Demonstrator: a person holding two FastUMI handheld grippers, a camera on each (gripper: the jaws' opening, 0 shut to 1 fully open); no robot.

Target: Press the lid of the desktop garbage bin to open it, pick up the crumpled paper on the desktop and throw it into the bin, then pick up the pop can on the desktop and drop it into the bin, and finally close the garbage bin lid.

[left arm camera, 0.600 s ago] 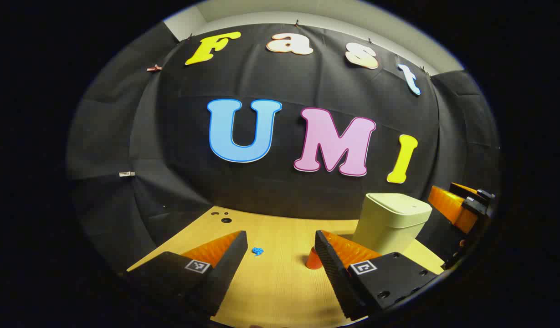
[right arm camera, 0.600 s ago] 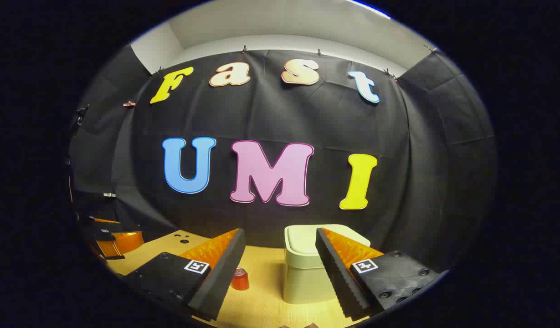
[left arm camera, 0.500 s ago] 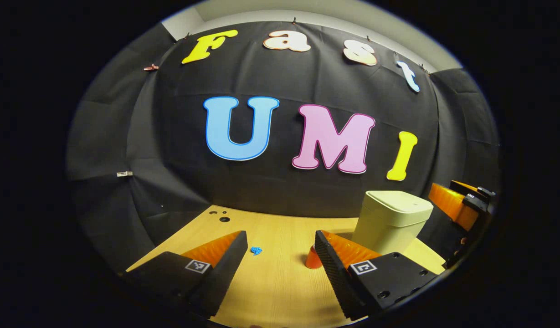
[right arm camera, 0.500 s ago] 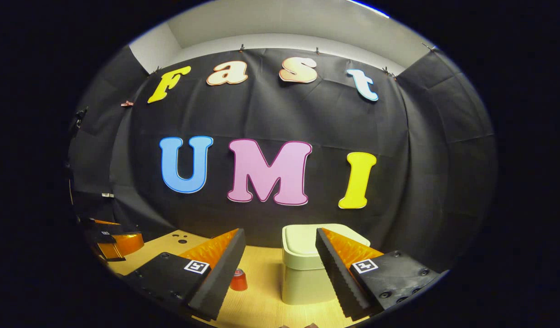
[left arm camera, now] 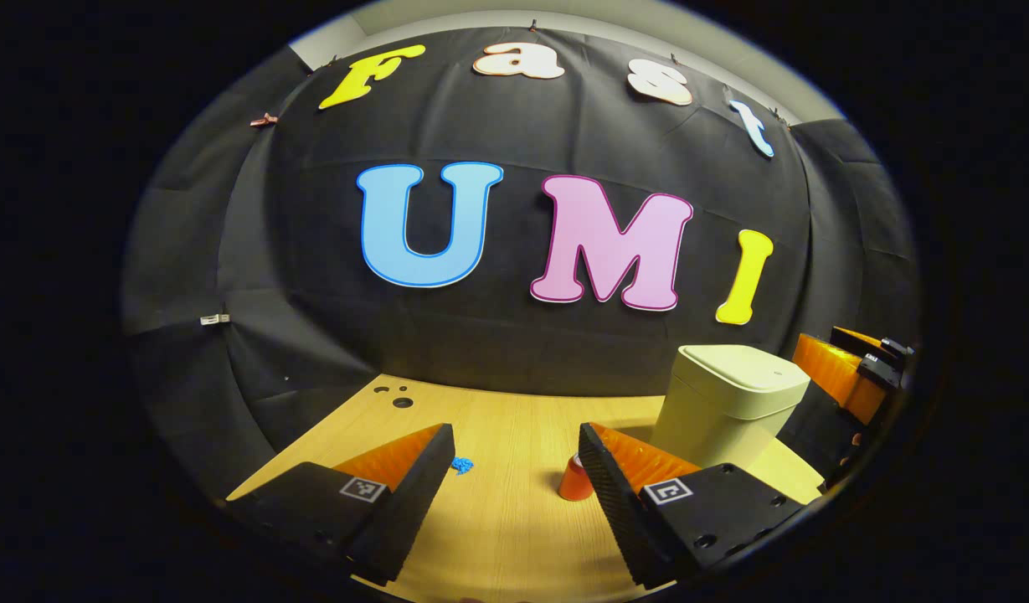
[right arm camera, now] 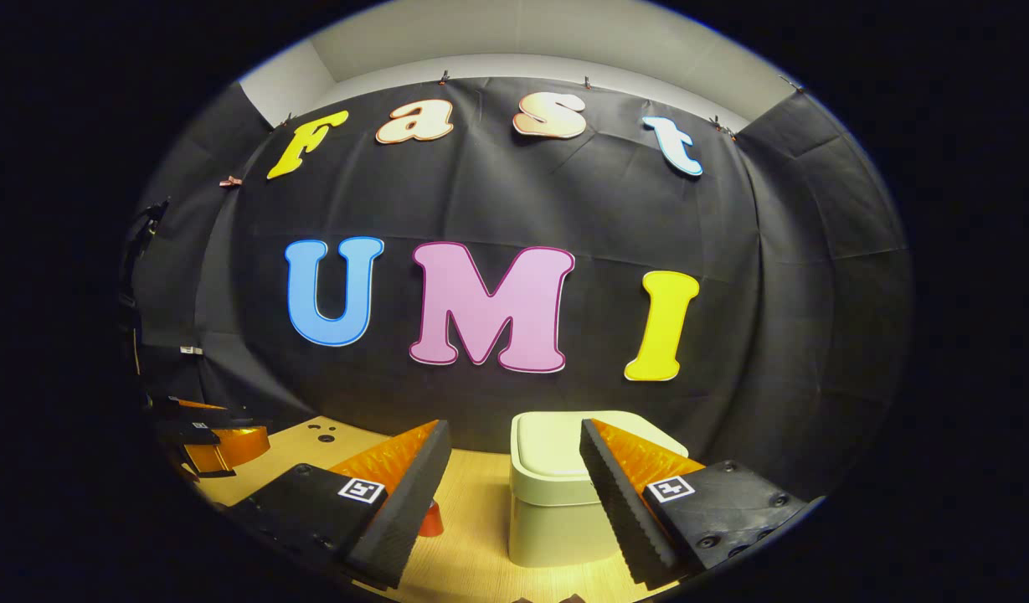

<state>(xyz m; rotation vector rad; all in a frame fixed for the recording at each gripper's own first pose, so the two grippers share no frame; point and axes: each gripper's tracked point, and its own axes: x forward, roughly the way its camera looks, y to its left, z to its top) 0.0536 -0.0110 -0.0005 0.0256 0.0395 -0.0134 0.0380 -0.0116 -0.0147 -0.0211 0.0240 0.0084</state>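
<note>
Bin [left arm camera: 728, 402] is sitting lid-down on the desk [left arm camera: 514, 519] in the left gripper view, right of the left gripper [left arm camera: 514, 444], whose spread, empty jaws are framing the pop can [left arm camera: 574, 481] and the crumpled paper [left arm camera: 461, 463].

Bin [right arm camera: 556, 494] is standing just ahead of the right gripper [right arm camera: 514, 440] in the right gripper view, jaws gaping and empty, probably lining up for the lid press; the can [right arm camera: 430, 521] is left of the bin.

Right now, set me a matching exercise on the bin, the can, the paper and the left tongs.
Things:
1. garbage bin
2. pop can
3. crumpled paper
4. left tongs

States:
a. blue, beside a finger of the left tongs
b. open, holding nothing
c. cream, lid closed
d. orange-red, standing on the table

Pairs: 1-c, 2-d, 3-a, 4-b
</note>
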